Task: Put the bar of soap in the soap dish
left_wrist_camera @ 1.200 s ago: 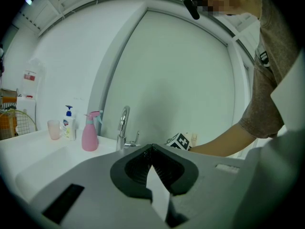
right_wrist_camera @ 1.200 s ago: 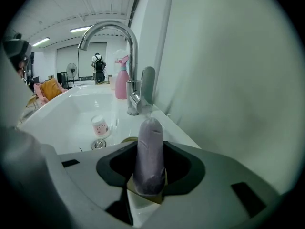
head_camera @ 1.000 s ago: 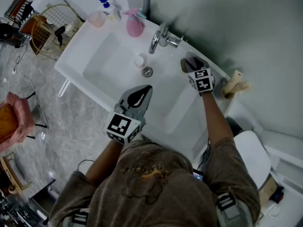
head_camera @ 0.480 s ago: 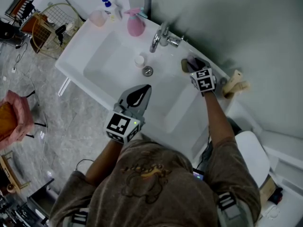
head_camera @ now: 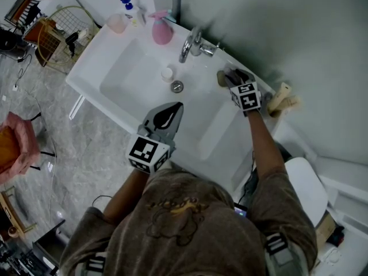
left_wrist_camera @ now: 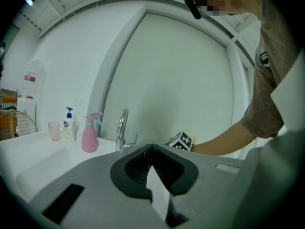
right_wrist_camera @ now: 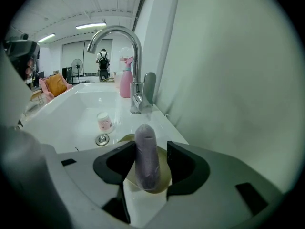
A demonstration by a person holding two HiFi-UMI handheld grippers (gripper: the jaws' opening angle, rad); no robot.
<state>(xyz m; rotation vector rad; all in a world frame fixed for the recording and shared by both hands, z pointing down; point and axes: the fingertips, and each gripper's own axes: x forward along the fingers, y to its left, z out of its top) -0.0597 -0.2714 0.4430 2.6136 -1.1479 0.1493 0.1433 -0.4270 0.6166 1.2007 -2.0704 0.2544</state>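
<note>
A purple bar of soap [right_wrist_camera: 147,159] stands on edge in the pale yellow soap dish [right_wrist_camera: 163,178], on the sink ledge right of the faucet. My right gripper [right_wrist_camera: 150,146] straddles the soap with its jaws opening; a gap shows between the soap and the right pad [right_wrist_camera: 174,151]. From the head view the right gripper [head_camera: 233,76] covers most of the dish [head_camera: 221,78]. My left gripper [head_camera: 177,109] hovers over the front of the basin, shut and empty, and its pads meet in the left gripper view [left_wrist_camera: 152,149].
The white sink [head_camera: 132,105] holds a small white cup [head_camera: 167,73] beside the drain [head_camera: 177,86]. The faucet [head_camera: 190,46], a pink spray bottle [head_camera: 162,30], a pump bottle [head_camera: 129,7] and a pink cup [head_camera: 117,22] line the back ledge. A wooden brush [head_camera: 282,101] lies right.
Both grippers stay where they were; the right one remains at the soap dish. The picture has shifted only slightly.
</note>
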